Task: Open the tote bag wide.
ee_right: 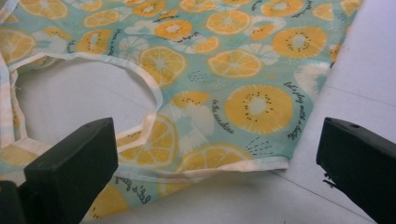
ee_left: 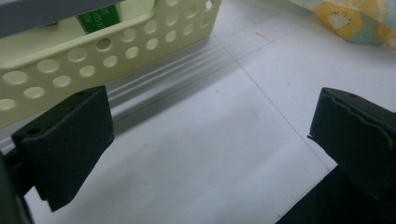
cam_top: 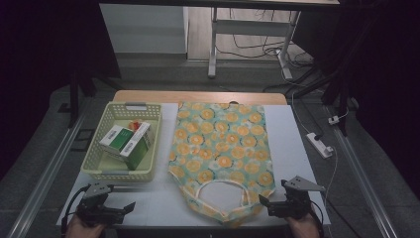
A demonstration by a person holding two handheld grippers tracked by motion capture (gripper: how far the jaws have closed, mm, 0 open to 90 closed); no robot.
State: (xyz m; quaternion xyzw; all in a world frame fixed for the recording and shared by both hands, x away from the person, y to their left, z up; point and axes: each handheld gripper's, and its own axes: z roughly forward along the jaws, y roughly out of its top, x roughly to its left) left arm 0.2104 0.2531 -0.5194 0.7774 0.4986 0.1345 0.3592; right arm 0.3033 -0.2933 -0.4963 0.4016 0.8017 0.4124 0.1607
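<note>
Both grippers open wide, empty. We see right gripper (cam_top: 270,202) just beside the bag (cam_top: 223,148) near-right handle, bag stretching far; left gripper (cam_top: 124,208) near the basket (cam_top: 96,166).

Dim room, edges of high view near black. White-topped table (cam_top: 297,148) with wooden far edge. Grey floor (cam_top: 163,74) beyond, metal desk legs (cam_top: 213,49) standing on it, loose cables (cam_top: 257,49) near them. White power strip (cam_top: 319,145) right of table.

Basket (cam_top: 101,171) left of bag (cam_top: 220,144), on table (cam_top: 163,198)
</note>
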